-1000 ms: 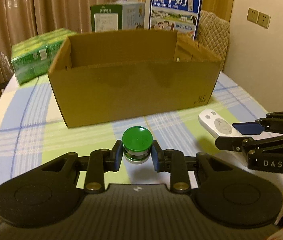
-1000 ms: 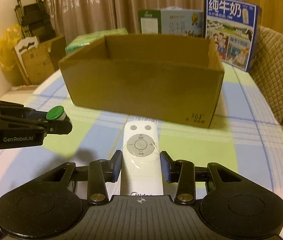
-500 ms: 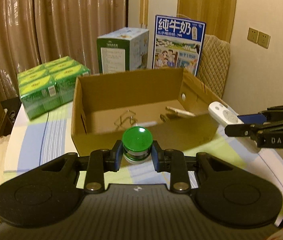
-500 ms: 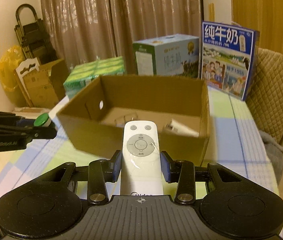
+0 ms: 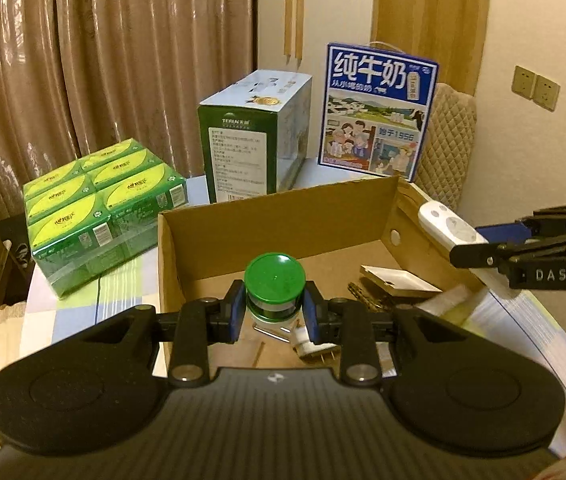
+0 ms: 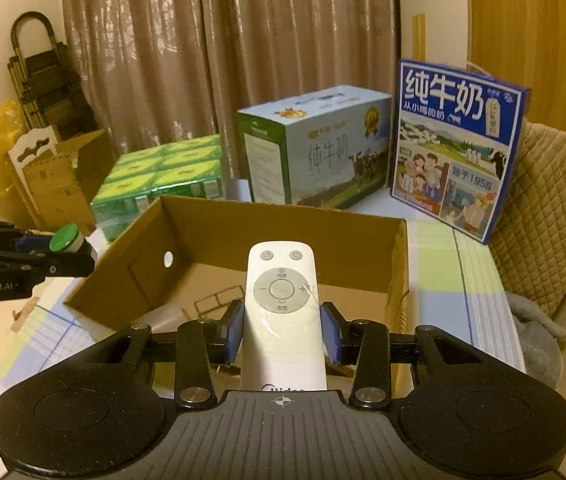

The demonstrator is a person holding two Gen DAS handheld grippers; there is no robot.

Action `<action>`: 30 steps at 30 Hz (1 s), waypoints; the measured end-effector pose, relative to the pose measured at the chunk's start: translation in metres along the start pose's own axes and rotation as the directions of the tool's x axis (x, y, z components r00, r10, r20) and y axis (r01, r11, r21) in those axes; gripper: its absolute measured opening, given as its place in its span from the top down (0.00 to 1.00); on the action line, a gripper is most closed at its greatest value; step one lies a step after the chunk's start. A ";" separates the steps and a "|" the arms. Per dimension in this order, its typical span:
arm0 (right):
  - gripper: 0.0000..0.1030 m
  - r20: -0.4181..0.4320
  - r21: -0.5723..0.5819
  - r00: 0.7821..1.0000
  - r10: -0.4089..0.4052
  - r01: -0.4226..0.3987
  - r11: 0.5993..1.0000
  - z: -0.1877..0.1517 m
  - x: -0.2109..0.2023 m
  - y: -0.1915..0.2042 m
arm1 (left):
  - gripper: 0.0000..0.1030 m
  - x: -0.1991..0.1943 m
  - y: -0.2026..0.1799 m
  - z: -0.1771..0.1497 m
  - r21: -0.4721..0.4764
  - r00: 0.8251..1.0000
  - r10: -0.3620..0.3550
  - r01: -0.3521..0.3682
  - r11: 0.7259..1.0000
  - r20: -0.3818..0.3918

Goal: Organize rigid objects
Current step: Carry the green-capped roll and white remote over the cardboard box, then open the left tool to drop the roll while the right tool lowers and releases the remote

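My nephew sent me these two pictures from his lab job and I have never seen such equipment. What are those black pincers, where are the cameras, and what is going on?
There is no robot here: a person holds a black two-finger pincer in each hand, and each pincer carries a wide-angle camera looking forward along its fingers. So one picture is the left tool's view, the other the right tool's.

The left gripper is closed on a small jar with a green lid. The right gripper is closed on a white remote control. Each tool also shows at the edge of the other's picture.

Both hover over an open cardboard box on a checked tablecloth; the box already holds a few small things. Behind it stand milk cartons and a green shrink-wrapped pack. The job is tidying objects, probably into the box.
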State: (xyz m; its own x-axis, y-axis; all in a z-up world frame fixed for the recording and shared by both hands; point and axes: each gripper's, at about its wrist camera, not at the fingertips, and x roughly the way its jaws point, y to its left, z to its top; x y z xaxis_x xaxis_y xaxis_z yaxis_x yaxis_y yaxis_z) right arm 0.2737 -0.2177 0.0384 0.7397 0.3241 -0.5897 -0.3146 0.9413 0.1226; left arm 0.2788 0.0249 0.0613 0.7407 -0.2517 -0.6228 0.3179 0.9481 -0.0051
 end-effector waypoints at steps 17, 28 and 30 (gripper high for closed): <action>0.64 -0.068 0.068 0.998 -0.004 0.009 0.998 0.001 0.054 -0.012 | 0.76 0.059 0.016 -0.014 -0.026 0.996 -0.009 0.006 1.000 -0.093; 0.64 -0.084 0.073 0.996 -0.010 0.017 0.997 0.002 0.067 -0.016 | 0.76 0.077 0.018 -0.018 -0.038 0.993 -0.018 0.014 0.999 -0.118; 0.64 -0.083 0.075 0.996 -0.012 0.018 0.997 0.002 0.067 -0.016 | 0.76 0.080 0.017 -0.019 -0.042 0.992 -0.019 0.014 0.999 -0.122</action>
State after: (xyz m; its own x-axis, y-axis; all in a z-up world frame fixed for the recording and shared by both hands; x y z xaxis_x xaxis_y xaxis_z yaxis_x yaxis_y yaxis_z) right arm 0.3294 -0.2104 -0.0017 0.6913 0.3039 -0.6555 -0.2556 0.9514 0.1715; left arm 0.3317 0.0250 -0.0037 0.6568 -0.2439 -0.7135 0.3029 0.9519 -0.0466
